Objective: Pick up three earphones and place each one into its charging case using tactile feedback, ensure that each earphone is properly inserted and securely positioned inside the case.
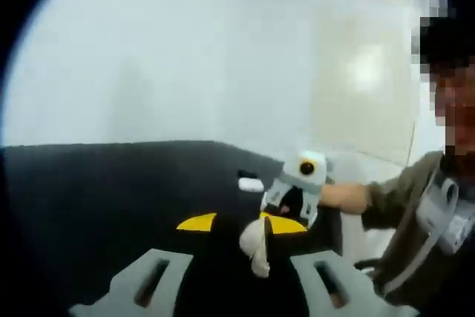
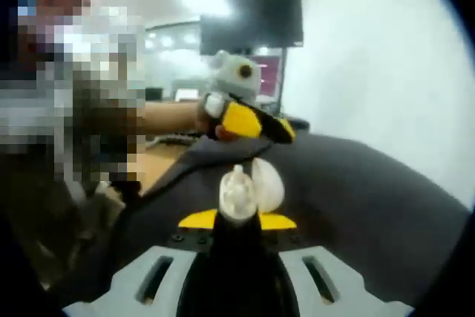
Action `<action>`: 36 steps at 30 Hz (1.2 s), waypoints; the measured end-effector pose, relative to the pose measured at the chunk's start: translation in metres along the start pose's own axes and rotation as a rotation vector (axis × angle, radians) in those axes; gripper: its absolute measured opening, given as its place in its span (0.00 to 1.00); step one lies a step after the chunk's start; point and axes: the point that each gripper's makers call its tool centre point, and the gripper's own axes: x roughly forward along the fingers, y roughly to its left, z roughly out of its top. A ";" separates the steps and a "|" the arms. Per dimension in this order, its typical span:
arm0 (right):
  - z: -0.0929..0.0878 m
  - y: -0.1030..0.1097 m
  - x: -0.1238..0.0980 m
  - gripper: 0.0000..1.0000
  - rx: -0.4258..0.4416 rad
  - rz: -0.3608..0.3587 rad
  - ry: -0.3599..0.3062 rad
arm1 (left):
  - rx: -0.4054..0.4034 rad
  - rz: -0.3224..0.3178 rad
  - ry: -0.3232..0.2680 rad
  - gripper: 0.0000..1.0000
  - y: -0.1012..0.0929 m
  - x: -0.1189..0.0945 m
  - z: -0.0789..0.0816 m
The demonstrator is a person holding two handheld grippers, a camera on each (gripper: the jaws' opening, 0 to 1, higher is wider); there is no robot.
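In the left gripper view a small white earphone-like piece (image 1: pixel 256 246) sits blurred between my left gripper's (image 1: pixel 241 224) yellow-tipped fingers (image 1: pixel 197 222), which look shut on it. In the right gripper view my right gripper (image 2: pixel 237 220) is shut on a white two-lobed charging case (image 2: pixel 251 187) that looks open and stands up between its yellow tips. Both grippers hang above the black table (image 1: pixel 96 198) and face each other. The right gripper (image 1: pixel 303 180) shows ahead in a person's hand, and the left gripper (image 2: pixel 245 109) shows ahead too. Another small white item (image 1: pixel 251 182) lies on the table.
A person's sleeve (image 1: pixel 401 191) reaches in from the right of the left gripper view. A pale wall (image 1: pixel 185 57) stands behind the table. In the right gripper view there is a wooden desk edge (image 2: pixel 159 161) at the left, a dark monitor (image 2: pixel 252 16) behind, and black table surface (image 2: pixel 371 198).
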 end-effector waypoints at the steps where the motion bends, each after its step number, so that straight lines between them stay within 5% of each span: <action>1: 0.000 0.000 0.000 0.20 0.005 0.002 0.000 | 0.029 0.007 0.022 0.24 0.000 0.002 -0.005; 12: 0.000 0.000 0.000 0.20 0.000 0.000 0.002 | 0.067 0.003 0.028 0.20 0.001 0.005 -0.010; 15: 0.000 0.001 0.000 0.20 -0.003 0.000 0.002 | 0.015 -0.059 -0.045 0.21 -0.008 -0.002 0.002; 21: 0.000 0.001 0.000 0.20 0.003 0.001 0.002 | 0.228 -0.154 0.030 0.48 -0.019 -0.002 -0.015; 25: -0.001 0.000 -0.001 0.20 0.014 0.002 0.002 | 0.230 -0.163 0.052 0.45 -0.016 0.005 -0.021; 28: -0.001 0.000 -0.001 0.20 0.021 0.005 0.001 | 0.325 -0.184 0.094 0.42 -0.015 0.011 -0.031; 30: -0.001 0.000 -0.001 0.20 0.023 0.007 0.001 | 0.377 -0.195 0.091 0.32 -0.017 0.013 -0.036; 36: -0.003 -0.002 -0.002 0.19 0.080 0.016 0.002 | 0.391 -0.201 0.031 0.30 -0.019 0.012 -0.035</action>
